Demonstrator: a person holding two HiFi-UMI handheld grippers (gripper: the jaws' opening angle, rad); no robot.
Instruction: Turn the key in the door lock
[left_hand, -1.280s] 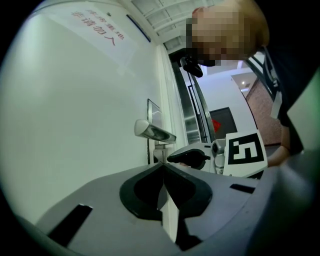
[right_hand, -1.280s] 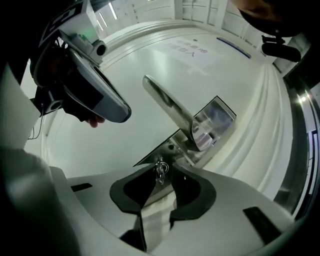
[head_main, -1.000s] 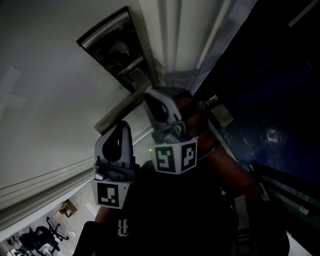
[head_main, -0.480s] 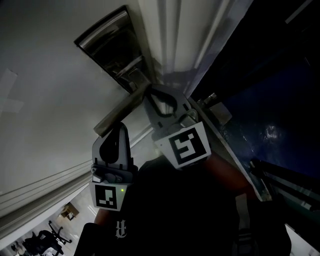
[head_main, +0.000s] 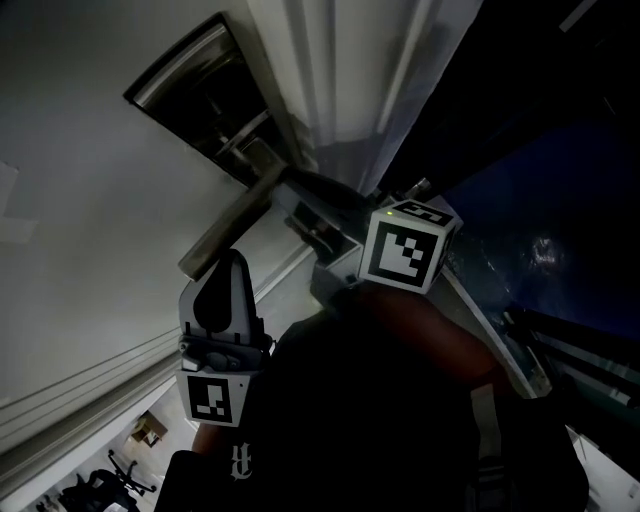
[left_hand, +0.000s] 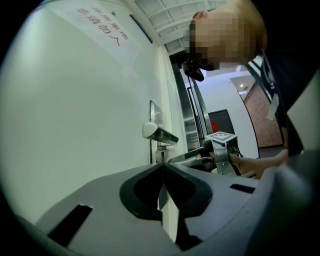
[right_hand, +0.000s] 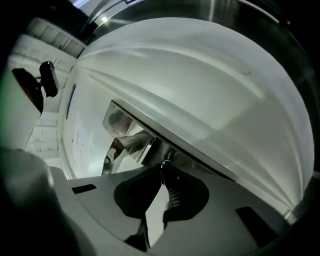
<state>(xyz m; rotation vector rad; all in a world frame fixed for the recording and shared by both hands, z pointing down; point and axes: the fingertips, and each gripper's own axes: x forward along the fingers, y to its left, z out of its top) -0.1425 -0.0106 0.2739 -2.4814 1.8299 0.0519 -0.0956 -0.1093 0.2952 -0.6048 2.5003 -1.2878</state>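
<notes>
"Two grippers on my feed, left gripper and right gripper, and two marker cubes, one on each. One key, one lever handle, one metal plate behind it, one white door"

"Where is the key?"

"At the very tips of my right gripper, hard up by the plate and just beside the root of the handle. Only a small metal loop of it shows, nipped between the closed jaws"

"Which way does it point?"

"What I can see lies along the line of the jaws, aimed into the door. The blade is hidden, so I cannot tell how its flat sits. From the head camera the right gripper reaches up and left from its cube to that spot"

"And the handle's long axis?"

"It runs along the door face. Its free end comes out toward my left gripper, near the tips but apart from them"

"Left gripper?"

"Jaws together, tip against tip, nothing between them. It hangs beside the door, below the handle, touching nothing that I can see"
</notes>
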